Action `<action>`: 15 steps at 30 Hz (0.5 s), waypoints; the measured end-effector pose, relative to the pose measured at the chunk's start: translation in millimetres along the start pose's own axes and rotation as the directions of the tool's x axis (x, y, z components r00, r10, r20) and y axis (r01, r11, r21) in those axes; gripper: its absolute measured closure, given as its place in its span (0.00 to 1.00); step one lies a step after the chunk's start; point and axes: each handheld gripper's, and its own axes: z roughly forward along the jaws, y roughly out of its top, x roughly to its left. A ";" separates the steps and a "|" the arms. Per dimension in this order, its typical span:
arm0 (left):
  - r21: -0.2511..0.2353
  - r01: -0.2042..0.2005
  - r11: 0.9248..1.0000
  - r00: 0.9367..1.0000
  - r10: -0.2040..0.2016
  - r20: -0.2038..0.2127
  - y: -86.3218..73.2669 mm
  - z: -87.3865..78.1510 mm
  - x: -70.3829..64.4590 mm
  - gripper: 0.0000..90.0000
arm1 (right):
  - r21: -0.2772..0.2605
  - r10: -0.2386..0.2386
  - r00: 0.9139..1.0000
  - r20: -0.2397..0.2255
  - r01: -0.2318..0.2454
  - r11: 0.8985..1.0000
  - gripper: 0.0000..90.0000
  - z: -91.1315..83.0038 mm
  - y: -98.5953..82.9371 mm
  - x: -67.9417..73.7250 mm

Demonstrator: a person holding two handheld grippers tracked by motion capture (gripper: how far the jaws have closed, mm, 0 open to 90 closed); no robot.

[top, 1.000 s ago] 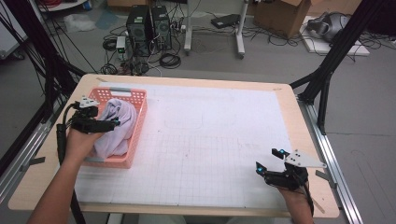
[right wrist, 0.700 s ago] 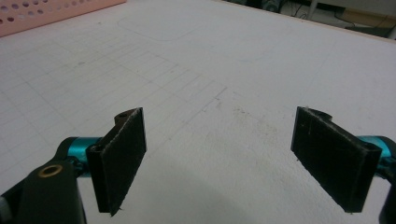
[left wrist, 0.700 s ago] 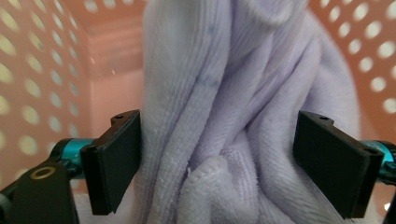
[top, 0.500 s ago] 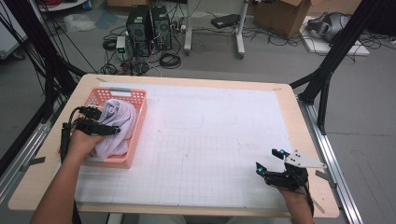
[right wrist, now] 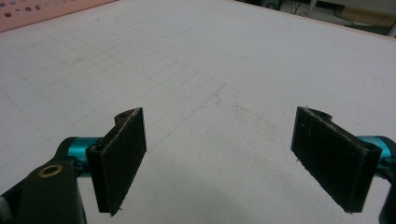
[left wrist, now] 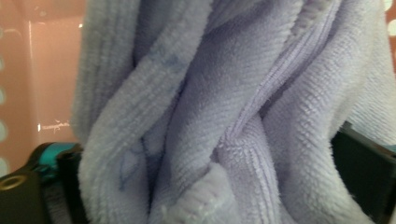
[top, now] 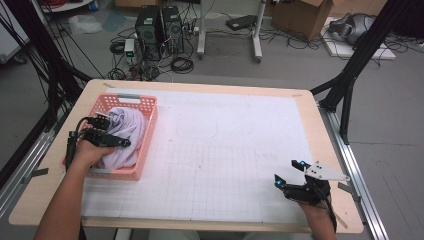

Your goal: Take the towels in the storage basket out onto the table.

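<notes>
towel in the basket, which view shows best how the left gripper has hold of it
The left gripper view: the lavender towel bunches between its black jaws, folds and pile sharp. The high view shows the towel heaped in the pink basket under the left gripper. The right gripper view catches a basket corner.

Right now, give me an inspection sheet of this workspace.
Surface: white gridded mat on a wooden table.
Job's things: lilac towel bunched in the pink basket.
Clutter: nothing seen on the mat.
Grippers: left gripper in the basket, towel between its jaws; right gripper open, over the mat's near right corner.
Cables: tangled on the floor.
Surroundings: computer towers, cardboard box.
</notes>
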 end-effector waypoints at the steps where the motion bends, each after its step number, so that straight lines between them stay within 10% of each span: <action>1: -0.005 -0.013 1.000 1.000 0.013 0.019 0.0 -1.9 0.0 0.17 | -0.001 -0.001 1.000 0.000 0.001 1.000 0.19 -0.1 -0.1 0.0; 8: -0.037 -0.028 0.999 0.999 0.029 0.036 0.7 -7.2 -3.6 0.52 | -0.004 -0.008 1.000 0.007 0.008 1.000 0.19 -1.1 -0.1 -0.5; 15: -0.078 -0.029 0.996 0.999 0.032 0.032 1.1 -14.0 -4.6 0.62 | -0.003 0.001 1.000 0.011 -0.001 1.000 0.19 -2.5 -0.6 -1.5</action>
